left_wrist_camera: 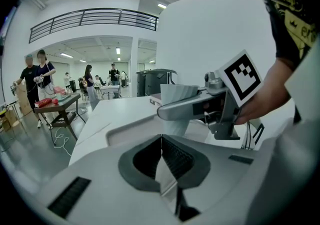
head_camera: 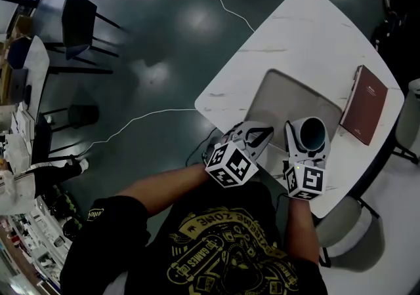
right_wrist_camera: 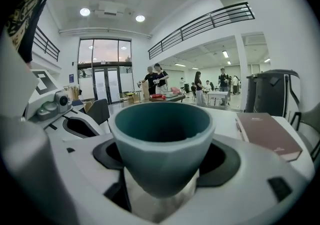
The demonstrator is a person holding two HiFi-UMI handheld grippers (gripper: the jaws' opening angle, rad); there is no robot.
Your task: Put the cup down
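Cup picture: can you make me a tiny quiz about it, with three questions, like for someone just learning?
1. True or false: the left gripper has its jaws together with nothing between them.
2. What do the jaws of the right gripper hold? A a spoon, B a cup, C a ball.
3. Fill in: in the head view, the book lies on the table to the ___ of the cup.
Key: 1 true; 2 B; 3 right.
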